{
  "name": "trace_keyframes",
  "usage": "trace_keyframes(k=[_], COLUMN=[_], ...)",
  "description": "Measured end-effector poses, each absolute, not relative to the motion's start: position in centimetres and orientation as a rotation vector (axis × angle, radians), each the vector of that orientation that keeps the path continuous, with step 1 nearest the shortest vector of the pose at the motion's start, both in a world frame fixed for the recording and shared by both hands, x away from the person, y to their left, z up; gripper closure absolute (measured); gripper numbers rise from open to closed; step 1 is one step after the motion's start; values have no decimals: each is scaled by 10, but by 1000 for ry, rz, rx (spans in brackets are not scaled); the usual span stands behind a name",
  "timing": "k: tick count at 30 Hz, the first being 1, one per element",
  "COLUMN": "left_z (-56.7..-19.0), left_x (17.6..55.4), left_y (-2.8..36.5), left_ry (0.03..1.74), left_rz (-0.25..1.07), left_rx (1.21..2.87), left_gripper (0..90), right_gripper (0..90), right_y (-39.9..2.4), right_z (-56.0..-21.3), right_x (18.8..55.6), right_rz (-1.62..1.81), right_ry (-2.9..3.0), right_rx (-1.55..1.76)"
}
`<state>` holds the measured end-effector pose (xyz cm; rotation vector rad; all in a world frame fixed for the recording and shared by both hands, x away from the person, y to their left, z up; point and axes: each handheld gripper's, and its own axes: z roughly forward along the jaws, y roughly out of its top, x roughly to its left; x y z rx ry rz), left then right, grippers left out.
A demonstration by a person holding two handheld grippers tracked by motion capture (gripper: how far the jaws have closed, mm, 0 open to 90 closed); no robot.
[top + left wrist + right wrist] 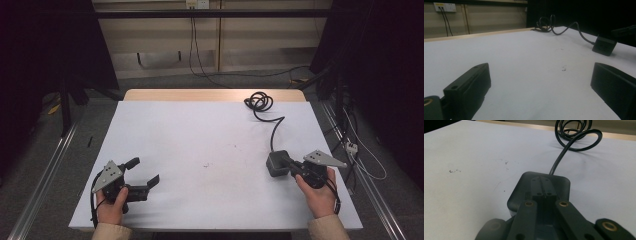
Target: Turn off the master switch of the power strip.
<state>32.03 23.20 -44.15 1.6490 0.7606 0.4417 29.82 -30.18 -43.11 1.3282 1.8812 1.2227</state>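
A black power adapter (274,168) lies on the white table (200,145) at the right, and its cable runs back to a coil (260,102) near the far edge. My right gripper (286,160) is shut, its closed tips lying on top of the adapter (520,188) with nothing between them; in the right gripper view the right gripper (543,188) points toward the coil (574,135). My left gripper (145,170) rests at the near left, open and empty. The left gripper view has the left gripper (541,82) facing the adapter (604,45) far across the table.
The table's wooden far edge (215,95) shows beyond the white sheet. A few small dark specks (205,165) mark the middle. A wall socket (445,7) with cables sits behind, and more cables (360,150) lie on the floor at the right.
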Motion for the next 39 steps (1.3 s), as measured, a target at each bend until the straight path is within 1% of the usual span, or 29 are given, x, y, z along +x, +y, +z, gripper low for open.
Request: trace_keyframes(k=[39], left_z=[-441], left_x=[320], left_y=[233], left_ry=[760], left_rz=[445], left_rx=[1645], left_gripper=[26], right_gripper=[900], right_y=[-301], right_z=[-432], right_x=[298], right_rz=[1216], right_ry=[1884], right_rx=[1323])
